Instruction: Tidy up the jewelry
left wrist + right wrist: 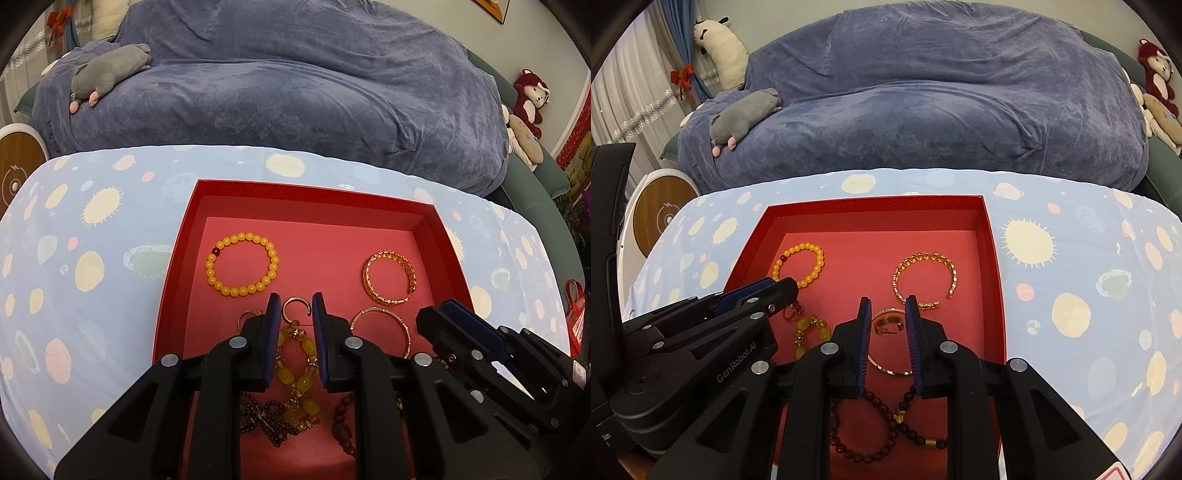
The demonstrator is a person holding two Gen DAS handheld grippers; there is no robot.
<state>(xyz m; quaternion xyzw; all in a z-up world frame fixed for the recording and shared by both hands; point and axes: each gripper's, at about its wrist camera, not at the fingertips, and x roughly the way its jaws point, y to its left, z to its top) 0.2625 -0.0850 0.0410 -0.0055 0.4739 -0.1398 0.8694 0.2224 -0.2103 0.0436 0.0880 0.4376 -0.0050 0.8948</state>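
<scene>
Left wrist view: the left gripper hangs over a shallow red cardboard box set on a pale blue cloth printed with planets and suns. Its blue-padded jaws stand a little apart, gripping nothing. In the gap, at the tips, lies a small open gold ring; below it, also between the jaws, runs a chunky yellow-and-amber bead strand. A round yellow bead bracelet with one dark red bead lies well ahead to the left, a woven gold cuff bangle ahead to the right. A thin rose-gold bangle lies just right of the right-hand finger, next to the right gripper, which enters from the right. Dark red bead strings lie near the camera.

Right wrist view: the right gripper has its jaws slightly parted and empty. Between them lies a small gold ring, with the rose-gold bangle's arc below it. The cuff bangle sits just beyond the tips. Dark red beads lie near the camera. The left gripper, its body lettered "GenRobot.AI", reaches in from the left in front of the yellow bracelet.
</scene>
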